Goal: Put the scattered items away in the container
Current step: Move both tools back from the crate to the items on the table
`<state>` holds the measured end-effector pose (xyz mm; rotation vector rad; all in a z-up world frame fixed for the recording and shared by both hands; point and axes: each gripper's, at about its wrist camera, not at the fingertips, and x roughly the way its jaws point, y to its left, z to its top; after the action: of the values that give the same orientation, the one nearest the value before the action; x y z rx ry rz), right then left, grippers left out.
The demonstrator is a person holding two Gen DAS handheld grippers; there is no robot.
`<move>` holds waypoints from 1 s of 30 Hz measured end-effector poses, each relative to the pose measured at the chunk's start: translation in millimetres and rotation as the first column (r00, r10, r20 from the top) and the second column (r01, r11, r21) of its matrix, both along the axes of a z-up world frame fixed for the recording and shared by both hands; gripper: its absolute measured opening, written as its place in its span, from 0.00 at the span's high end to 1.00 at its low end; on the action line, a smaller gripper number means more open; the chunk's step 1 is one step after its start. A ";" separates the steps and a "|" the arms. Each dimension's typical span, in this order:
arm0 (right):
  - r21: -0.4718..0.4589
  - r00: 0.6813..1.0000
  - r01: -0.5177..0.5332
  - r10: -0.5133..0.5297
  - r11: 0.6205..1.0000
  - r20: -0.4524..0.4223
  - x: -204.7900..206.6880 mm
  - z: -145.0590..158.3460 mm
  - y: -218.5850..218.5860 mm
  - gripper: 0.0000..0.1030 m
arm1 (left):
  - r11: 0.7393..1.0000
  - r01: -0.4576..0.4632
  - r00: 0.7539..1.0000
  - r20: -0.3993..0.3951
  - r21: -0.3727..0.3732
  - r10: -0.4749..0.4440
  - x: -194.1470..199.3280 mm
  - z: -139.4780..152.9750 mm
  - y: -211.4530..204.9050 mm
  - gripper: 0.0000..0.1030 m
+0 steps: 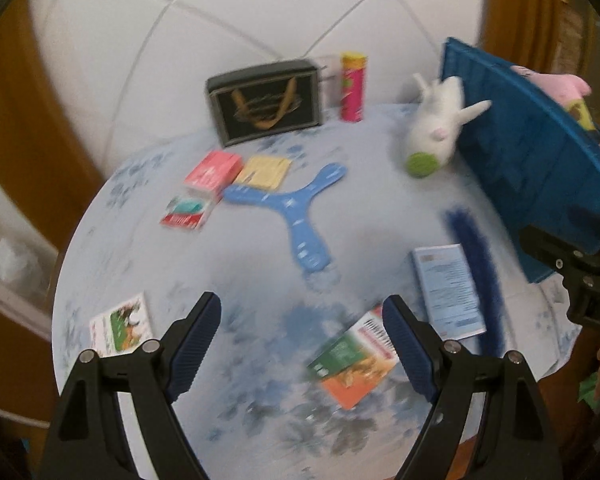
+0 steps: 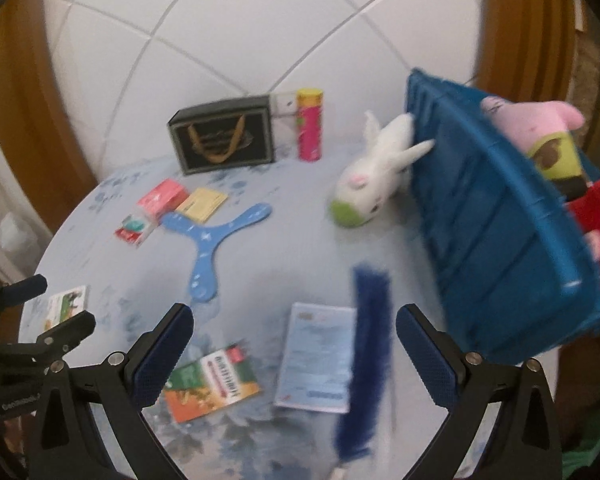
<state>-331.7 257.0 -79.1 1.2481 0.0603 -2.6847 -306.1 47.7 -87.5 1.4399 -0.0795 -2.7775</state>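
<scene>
A: Where do the loose things lie?

B: Across the table, which wears a pale blue patterned cloth. In the left wrist view the blue three-armed boomerang is at centre, the green and orange packet at lower centre, the pale blue leaflet to its right, and the dark blue fuzzy strip running beside the leaflet. The white plush rabbit leans against the wall of the blue container at upper right.

A: And the tongs?

B: Both released. The left tongs stand spread above the cloth with nothing between the pads. The right tongs are spread too, hovering over the leaflet and the fuzzy strip, holding neither.

A: How would the strip handle?

B: I judge it light, soft and floppy; gripped at one end it would droop, so taking it near the middle seems safer. The leaflet looks thin and flat against the cloth, hard to get a pad under; an edge would be the place.

A: The packet?

B: The packet looks like a light, stiff carton, easiest pinched across its narrow sides. The rabbit is soft and should squash; its body gives the fullest hold. The container already shows a pink plush toy inside.
</scene>
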 end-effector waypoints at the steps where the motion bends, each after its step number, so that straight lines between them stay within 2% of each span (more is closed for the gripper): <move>1: -0.002 1.000 -0.008 0.008 1.000 0.006 0.1 -4.2 -6.2 0.00 | 1.000 -0.013 1.000 0.008 0.005 0.013 1.1 -5.5 -9.4 0.19; 8: -0.024 0.997 -0.050 0.051 0.998 0.065 -14.9 -42.5 -60.8 0.00 | 0.998 -0.068 0.996 0.055 0.007 0.067 -7.4 -45.5 -86.5 0.19; 12: -0.052 0.994 -0.029 0.034 0.998 0.103 -34.1 -69.9 -92.3 0.00 | 0.996 -0.089 0.992 0.093 0.014 0.088 -24.2 -70.9 -142.9 0.19; 18: -0.054 0.988 0.016 -0.008 0.998 0.155 -62.7 -104.4 -137.6 0.00 | 0.996 -0.085 0.990 0.116 0.019 0.082 -53.1 -96.9 -199.7 0.19; 24: -0.026 0.979 0.046 -0.040 0.999 0.198 -91.4 -133.1 -165.2 0.00 | 0.991 -0.123 0.980 0.166 0.051 0.113 -85.2 -125.3 -240.4 0.19; 30: -0.004 0.968 0.024 -0.022 1.000 0.252 -130.9 -159.4 -177.0 0.00 | 0.984 -0.170 0.966 0.205 0.049 0.157 -121.1 -146.8 -249.3 0.19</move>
<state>-462.6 80.0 -238.4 1.5853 0.0020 -2.5187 -427.2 -201.6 -234.3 1.6559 0.1261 -2.5209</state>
